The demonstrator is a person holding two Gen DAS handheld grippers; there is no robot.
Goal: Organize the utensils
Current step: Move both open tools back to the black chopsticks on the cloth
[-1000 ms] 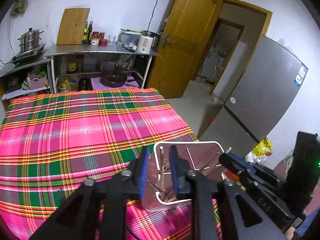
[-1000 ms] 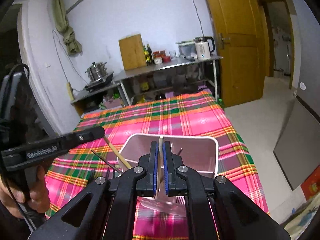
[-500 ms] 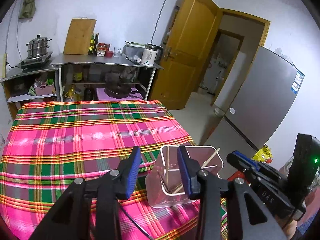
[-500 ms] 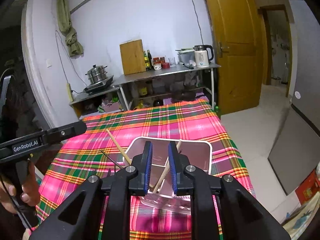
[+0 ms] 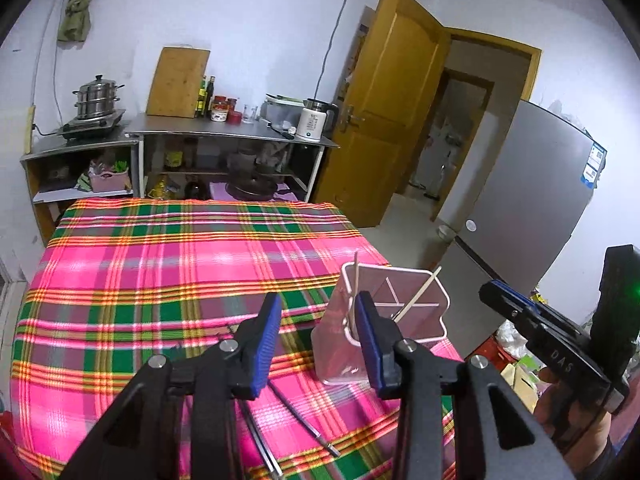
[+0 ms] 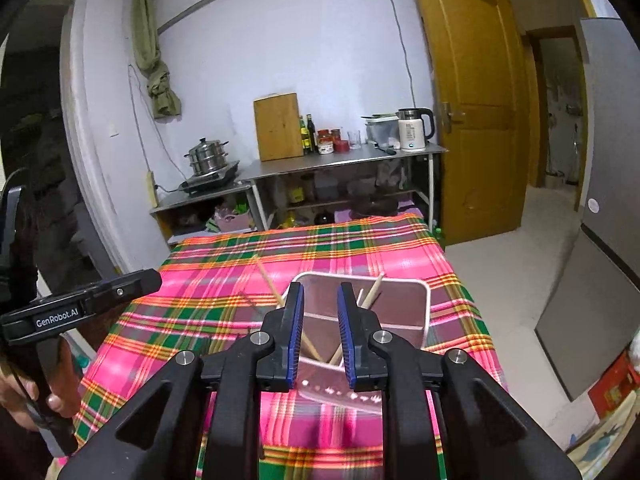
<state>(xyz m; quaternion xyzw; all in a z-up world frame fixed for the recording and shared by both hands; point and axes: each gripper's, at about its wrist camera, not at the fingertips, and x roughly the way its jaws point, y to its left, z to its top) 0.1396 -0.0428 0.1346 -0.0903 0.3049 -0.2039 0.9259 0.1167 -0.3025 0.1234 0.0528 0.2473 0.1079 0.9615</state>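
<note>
A clear plastic utensil holder [image 5: 400, 300] [image 6: 404, 308] with dividers stands near the table's right front edge. Pale wooden chopsticks [image 5: 418, 294] [image 6: 372, 290] lean inside it. Two dark chopsticks [image 5: 304, 426] lie flat on the plaid cloth in front of the holder. My left gripper [image 5: 316, 344] is open and empty, raised above the table to the left of the holder. My right gripper [image 6: 320, 336] is open and empty, raised above the holder's near side; it also shows at the right of the left wrist view [image 5: 532, 320].
The table carries a pink and green plaid cloth [image 5: 160, 272]. Behind it stands a steel shelf [image 5: 224, 132] with a kettle, jars, a cutting board and a steamer pot. A wooden door [image 5: 384, 112] and a grey fridge [image 5: 532, 200] are to the right.
My right gripper opened and let go of a pale chopstick, which now leans in the holder. Both grippers pulled up and back; the left one opened wider.
</note>
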